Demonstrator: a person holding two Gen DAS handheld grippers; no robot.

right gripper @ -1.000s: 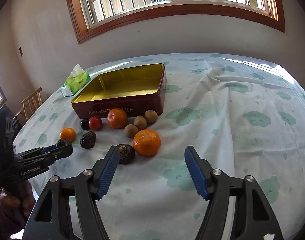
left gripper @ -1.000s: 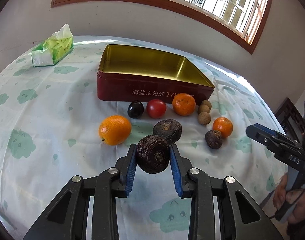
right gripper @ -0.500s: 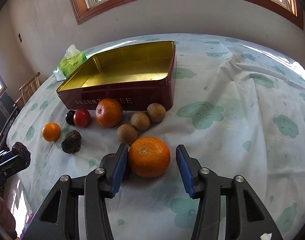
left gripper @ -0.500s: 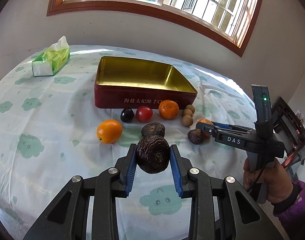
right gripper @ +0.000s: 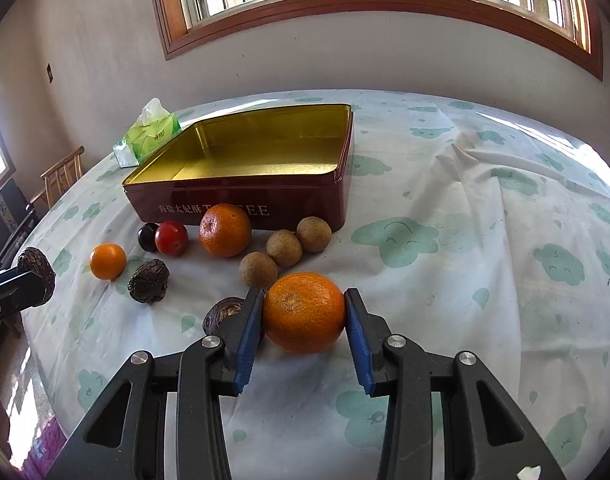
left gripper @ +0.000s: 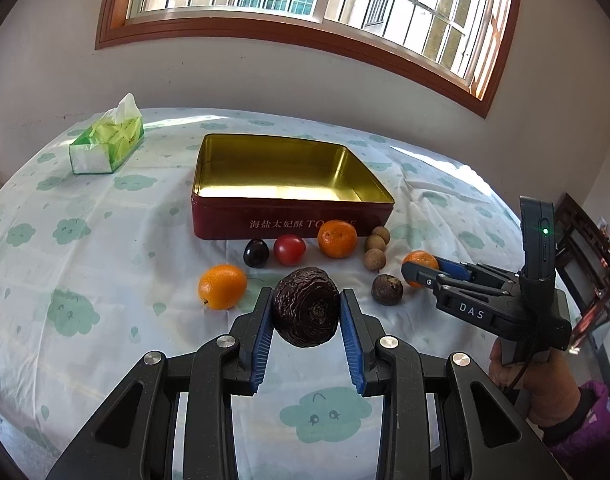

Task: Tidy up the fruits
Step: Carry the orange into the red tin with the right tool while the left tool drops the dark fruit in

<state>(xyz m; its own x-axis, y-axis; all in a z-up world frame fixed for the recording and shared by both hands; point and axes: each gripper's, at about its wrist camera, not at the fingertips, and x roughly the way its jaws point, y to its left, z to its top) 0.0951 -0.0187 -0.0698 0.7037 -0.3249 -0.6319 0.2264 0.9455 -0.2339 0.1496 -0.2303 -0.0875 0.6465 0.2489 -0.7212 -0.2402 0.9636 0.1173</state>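
Observation:
My left gripper (left gripper: 306,300) is shut on a wrinkled dark fruit (left gripper: 307,312) and holds it above the tablecloth; the right wrist view shows it at the left edge (right gripper: 33,276). My right gripper (right gripper: 303,300) has its jaws closing on a mandarin (right gripper: 303,312) that rests on the cloth, and both blue pads touch its sides. Beyond both stands the open red tin (left gripper: 293,204) with an empty gold inside. In front of it lie an orange (left gripper: 222,286), a dark plum (left gripper: 256,253), a tomato (left gripper: 289,249), another mandarin (left gripper: 337,239) and longans (left gripper: 375,259).
A second wrinkled fruit (right gripper: 149,276) and a brown fruit (right gripper: 221,314) lie beside the right gripper's left finger. A green tissue pack (left gripper: 107,144) sits at the back left. A wooden chair (right gripper: 61,176) stands past the table's left edge. A person's hand (left gripper: 533,380) holds the right gripper.
The right gripper came forward and down around the mandarin and its jaws narrowed onto it. The left gripper rose a little, still gripping the wrinkled fruit.

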